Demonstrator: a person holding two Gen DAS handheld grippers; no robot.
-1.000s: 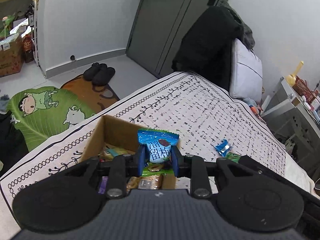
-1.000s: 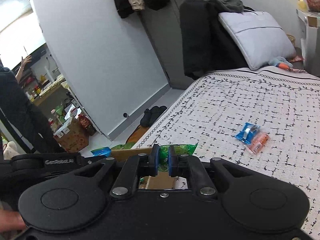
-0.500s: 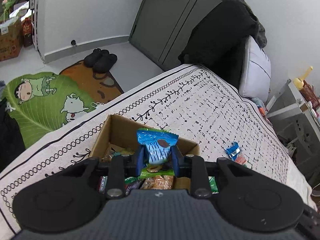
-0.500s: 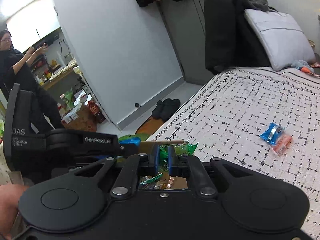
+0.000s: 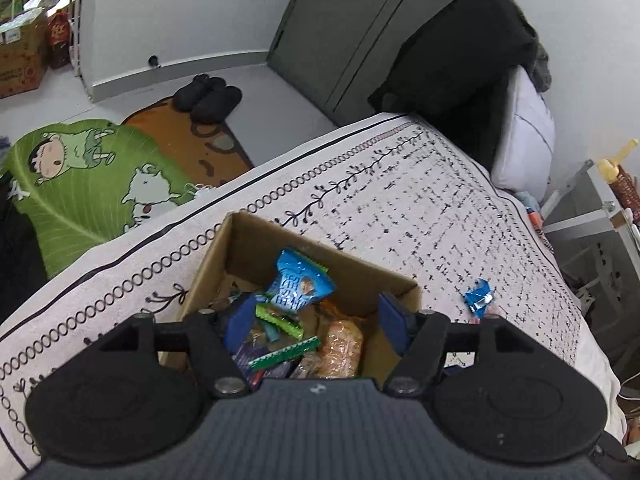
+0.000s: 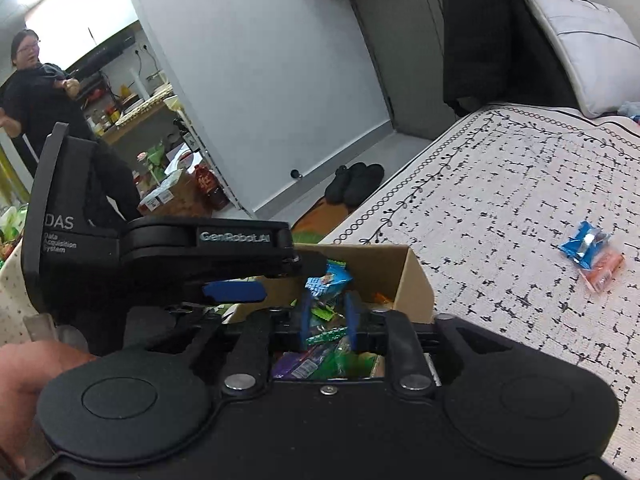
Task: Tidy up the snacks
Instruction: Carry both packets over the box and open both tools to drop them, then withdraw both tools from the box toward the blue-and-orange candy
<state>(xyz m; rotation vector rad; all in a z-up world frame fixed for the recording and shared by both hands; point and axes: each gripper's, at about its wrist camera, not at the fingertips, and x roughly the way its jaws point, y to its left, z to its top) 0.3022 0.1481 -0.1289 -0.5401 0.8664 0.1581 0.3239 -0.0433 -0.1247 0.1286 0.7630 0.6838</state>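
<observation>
- One cardboard box sits on the patterned bedspread near the bed's edge, filled with a heap of snack packets too jumbled to count.
- One blue snack packet lies loose on top of the heap, leaning against the far wall of the box.
- The left gripper hangs over the box with its two blue-padded fingers spread wide, holding nothing.
- The right gripper is also over the box, its fingers parted a little; a green wrapper shows between them, but I cannot tell whether they pinch it.
- Two packets lie out on the bedspread well apart from the box, touching each other: one blue, one orange.
- One pair of black slippers stands on the floor, beside one green cartoon mat.
</observation>
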